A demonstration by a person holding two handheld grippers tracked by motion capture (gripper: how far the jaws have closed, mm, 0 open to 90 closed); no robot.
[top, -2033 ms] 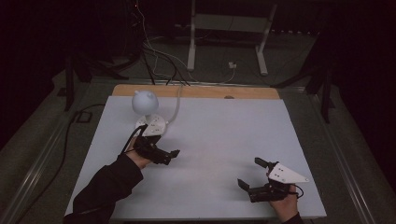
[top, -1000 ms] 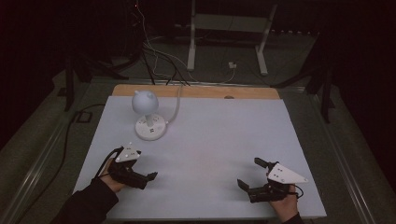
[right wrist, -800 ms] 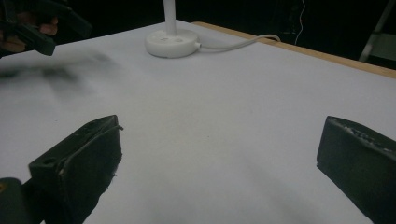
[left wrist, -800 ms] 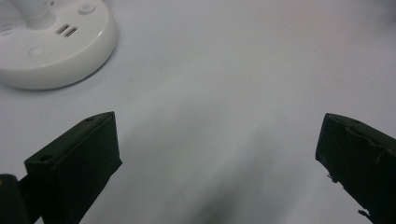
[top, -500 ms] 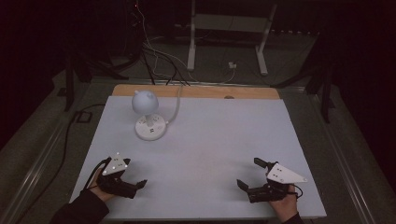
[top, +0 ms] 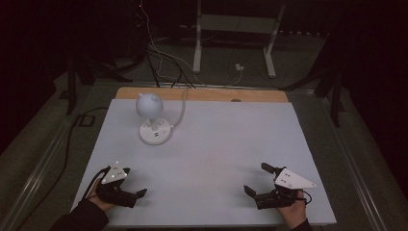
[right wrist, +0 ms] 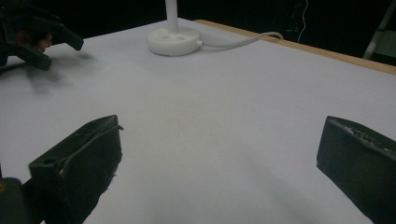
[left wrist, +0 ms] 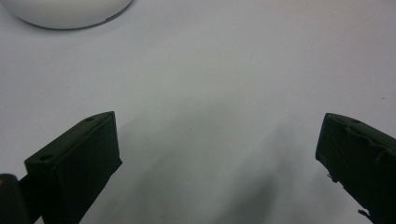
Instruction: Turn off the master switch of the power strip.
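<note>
A small white desk lamp [top: 152,117] with a round head and a disc base [right wrist: 173,41] stands at the far left of the white table [top: 216,144]; its base edge [left wrist: 65,11] peeks in at the top of the left gripper view. My left gripper [top: 135,191] rests near the front left corner, jaws wide apart with only bare table between them [left wrist: 219,154]. My right gripper [top: 257,179] sits near the front right, also open and holding nothing [right wrist: 219,158]. The left gripper [right wrist: 44,39] appears far off in the right gripper view.
The lamp's white cable [top: 182,108] runs back over the table's wooden far edge [top: 202,94]. Beyond the table are floor cables [top: 159,53] and a white stand's legs [top: 233,43] in a dark room.
My left hand has drawn its gripper back from the lamp's base to the front left corner of the table. The right gripper has stayed where it was.
</note>
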